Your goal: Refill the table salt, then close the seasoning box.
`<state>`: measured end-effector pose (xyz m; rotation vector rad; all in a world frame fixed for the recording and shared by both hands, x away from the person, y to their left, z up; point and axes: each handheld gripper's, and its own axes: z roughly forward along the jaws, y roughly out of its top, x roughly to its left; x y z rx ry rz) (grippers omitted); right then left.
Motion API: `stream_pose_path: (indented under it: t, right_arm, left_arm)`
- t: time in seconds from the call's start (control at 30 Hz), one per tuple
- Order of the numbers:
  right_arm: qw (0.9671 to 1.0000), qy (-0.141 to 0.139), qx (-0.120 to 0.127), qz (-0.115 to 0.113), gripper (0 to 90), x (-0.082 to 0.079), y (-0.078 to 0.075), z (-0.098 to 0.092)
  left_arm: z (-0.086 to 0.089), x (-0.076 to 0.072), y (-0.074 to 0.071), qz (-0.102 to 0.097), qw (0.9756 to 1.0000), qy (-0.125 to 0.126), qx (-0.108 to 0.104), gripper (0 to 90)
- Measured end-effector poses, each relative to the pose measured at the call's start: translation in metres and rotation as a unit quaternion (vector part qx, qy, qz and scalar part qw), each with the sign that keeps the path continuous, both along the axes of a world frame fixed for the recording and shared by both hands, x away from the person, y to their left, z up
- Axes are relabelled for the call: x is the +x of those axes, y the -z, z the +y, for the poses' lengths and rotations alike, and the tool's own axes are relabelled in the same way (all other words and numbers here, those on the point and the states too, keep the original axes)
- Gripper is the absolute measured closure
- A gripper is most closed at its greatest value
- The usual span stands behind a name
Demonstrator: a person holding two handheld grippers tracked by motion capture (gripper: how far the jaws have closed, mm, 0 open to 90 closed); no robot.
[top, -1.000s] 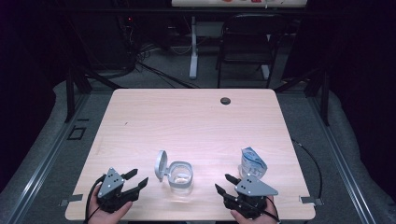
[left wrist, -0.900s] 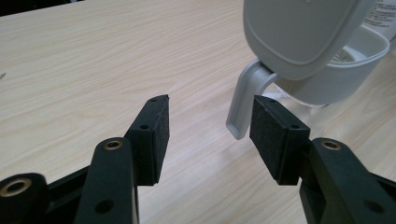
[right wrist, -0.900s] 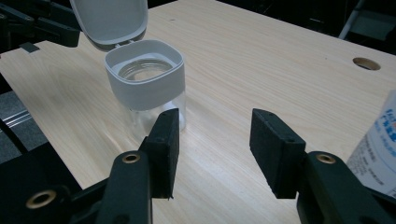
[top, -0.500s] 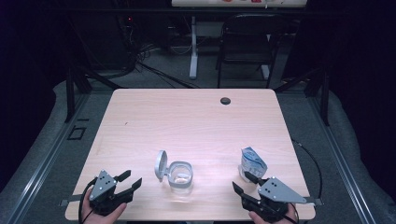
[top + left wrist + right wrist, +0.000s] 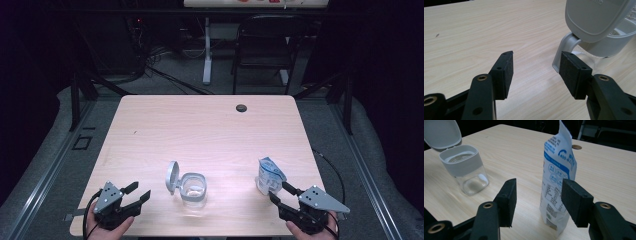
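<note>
1 open-lidded jar (image 5: 192, 187), 1 opened pouch (image 5: 268, 176)

You will find a dark round grommet (image 5: 241, 108) set in the wooden table (image 5: 200, 130) near its far edge. Beyond the table, a black chair (image 5: 262, 50) stands beside a white post (image 5: 207, 50).

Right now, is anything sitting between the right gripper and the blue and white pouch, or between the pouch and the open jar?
Nothing visible. The right gripper has its jaws open just short of the pouch, with bare table between them. Bare wood also separates the pouch from the jar, whose lid is flipped open on its far side.
</note>
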<state>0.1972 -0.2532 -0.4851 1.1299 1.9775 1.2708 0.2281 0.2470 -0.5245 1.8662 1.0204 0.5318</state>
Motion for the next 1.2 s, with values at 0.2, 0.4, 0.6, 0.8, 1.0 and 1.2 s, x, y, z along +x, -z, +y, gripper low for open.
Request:
stream_pose_path:
  t: [0.2,0.4,0.6,0.8,1.0,1.2]
  right_arm:
    - [0.9999,0.016,-0.003,0.004,44.4,0.002,0.004,-0.011]
    - [0.9998,0.017,-0.007,0.001,39.2,0.001,0.006,-0.019]
    - [0.9999,0.007,-0.009,0.009,35.2,0.008,0.016,-0.02]
    - [0.9992,0.007,-0.022,0.032,34.2,0.026,0.035,-0.015]
    - [0.9985,0.008,-0.035,0.041,34.3,0.04,0.047,-0.006]
    - [0.9985,0.014,-0.034,0.041,34.3,0.049,0.052,0.0]
  left_arm:
    - [0.001,0.001,0.001,-0.001,1.0,-0.002,-0.001,45.9]
    - [0.0,0.002,0.002,0.001,1.0,-0.002,-0.002,45.9]
    - [-0.002,0.003,0.002,0.001,1.0,0.001,0.0,45.9]
    - [-0.002,0.002,0.002,0.001,1.0,0.002,-0.001,45.9]
    - [0.001,0.003,0.003,0.004,1.0,-0.003,0.001,45.9]
    - [0.002,0.001,0.004,0.005,1.0,-0.002,0.004,45.9]
